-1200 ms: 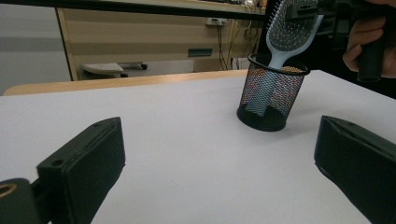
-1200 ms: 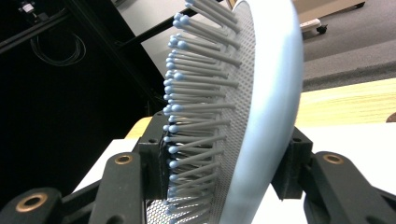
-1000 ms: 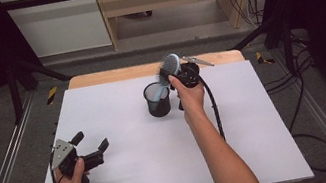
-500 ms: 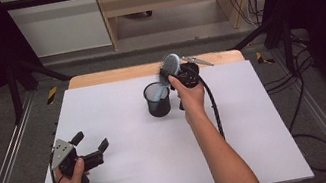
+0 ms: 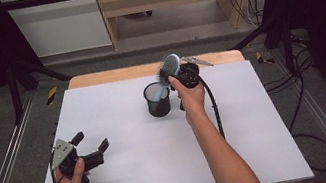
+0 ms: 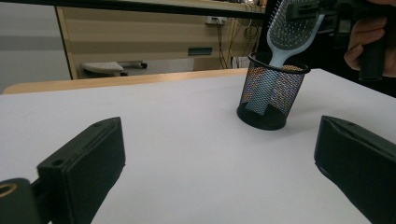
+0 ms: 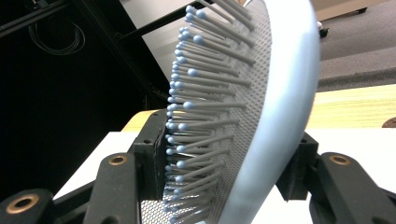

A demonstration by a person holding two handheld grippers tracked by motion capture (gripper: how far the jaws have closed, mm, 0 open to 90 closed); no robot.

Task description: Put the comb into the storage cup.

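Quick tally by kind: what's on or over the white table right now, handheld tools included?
Hairbrush: 1
Black mesh cup: 1
Handheld tools: 2, the left tool open, the right tool shut on the hairbrush
Total: 4

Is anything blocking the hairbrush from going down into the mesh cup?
Nothing visible. The hairbrush, clamped in the right gripper, already has its handle inside the mesh cup, which looks otherwise empty.

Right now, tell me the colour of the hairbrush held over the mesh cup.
Light blue hairbrush, blue-tipped grey bristles; clearest in the right gripper view.
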